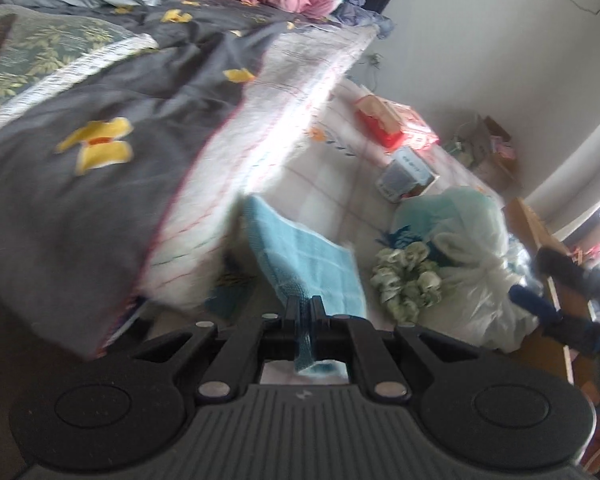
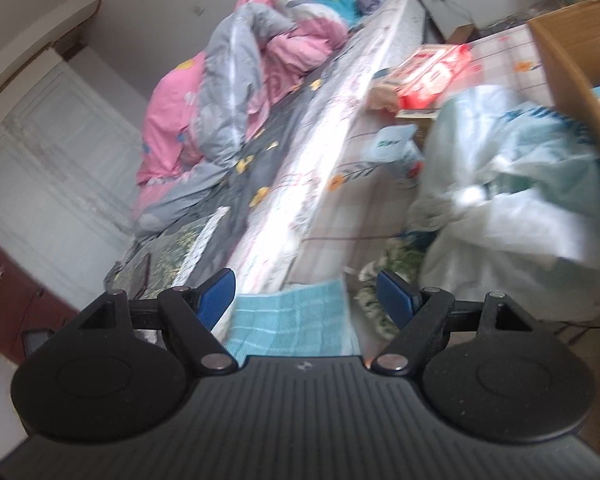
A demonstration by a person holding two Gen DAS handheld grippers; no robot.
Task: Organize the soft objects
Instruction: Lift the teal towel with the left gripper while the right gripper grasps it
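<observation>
Left gripper (image 1: 305, 312) is clamped tight on a corner of the blue towel (image 1: 308, 256), which hangs limp in the air beside the bed (image 1: 112, 128). Right gripper (image 2: 306, 294) has its jaws spread wide, empty, the towel's free edge just ahead. It's light, floppy cloth and probably won't slip; take the opposite corner. Beyond, blurred, a white plastic bag (image 1: 476, 256) on the floor.

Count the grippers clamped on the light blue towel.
1. The left gripper is shut on the light blue towel; the right gripper is open, the towel between its fingers.
</observation>
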